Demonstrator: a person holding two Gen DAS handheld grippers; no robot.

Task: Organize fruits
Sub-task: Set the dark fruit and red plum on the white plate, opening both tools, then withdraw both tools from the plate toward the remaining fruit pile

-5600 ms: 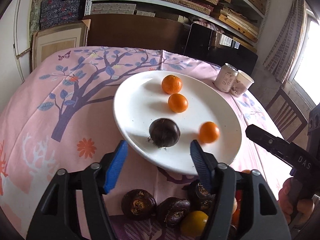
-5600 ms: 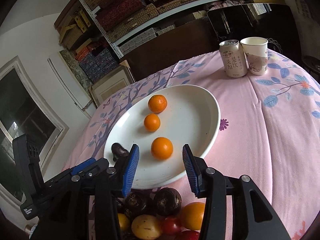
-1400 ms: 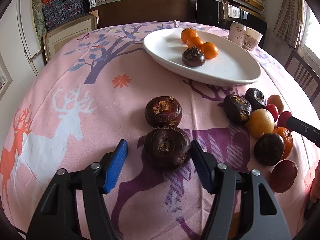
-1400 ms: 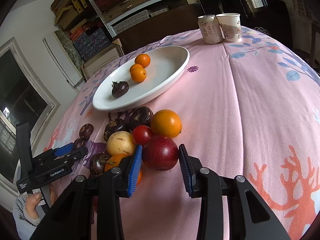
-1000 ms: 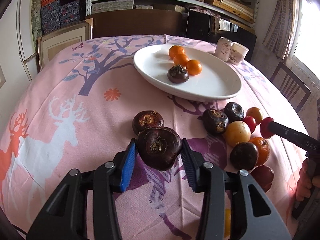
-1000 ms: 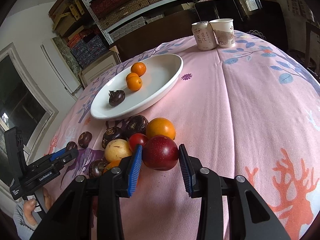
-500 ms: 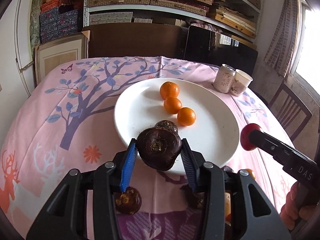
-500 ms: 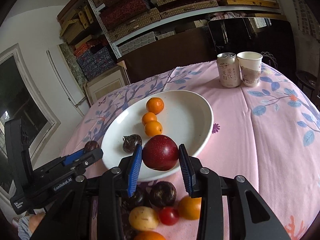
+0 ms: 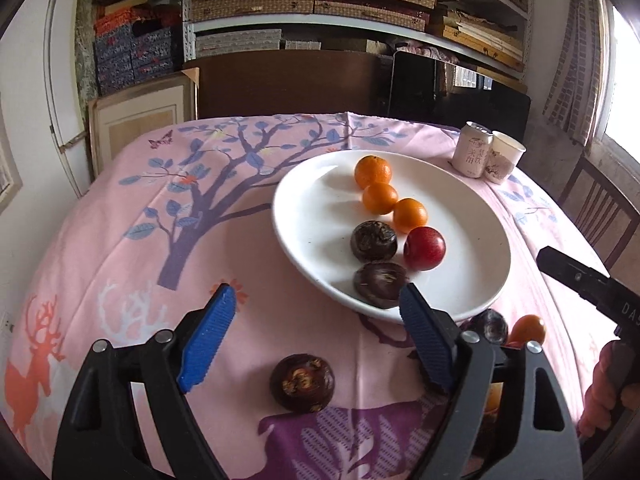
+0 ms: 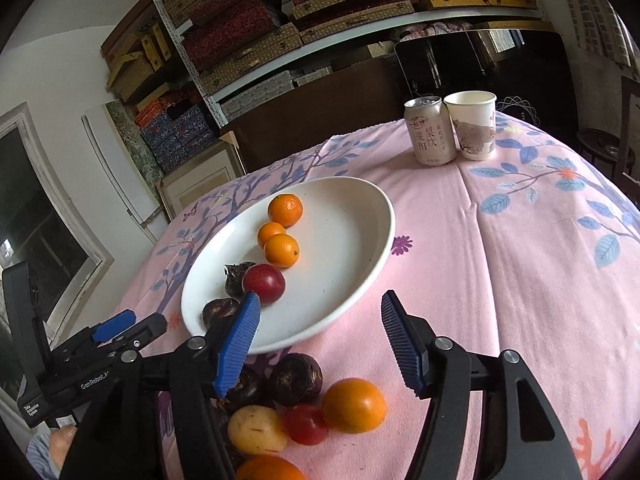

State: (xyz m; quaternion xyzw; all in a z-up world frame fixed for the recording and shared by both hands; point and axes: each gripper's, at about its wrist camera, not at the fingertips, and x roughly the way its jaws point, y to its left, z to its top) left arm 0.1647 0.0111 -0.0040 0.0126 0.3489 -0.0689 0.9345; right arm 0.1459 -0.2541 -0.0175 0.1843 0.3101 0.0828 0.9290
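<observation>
A white plate holds three oranges, two dark water chestnuts and a red plum. My left gripper is open and empty in front of the plate. My right gripper is open and empty over the plate's near rim. A loose chestnut lies on the cloth under the left gripper. A pile with chestnuts, an orange, a yellow fruit and a small tomato lies under the right gripper.
A drink can and a paper cup stand at the table's far side. A wooden chair is to the right. Shelves with boxes fill the back wall. The pink tablecloth covers a round table.
Both grippers have opened. The chestnut from the left gripper and the red plum from the right gripper now lie on the plate. Both grippers have drawn back a little.
</observation>
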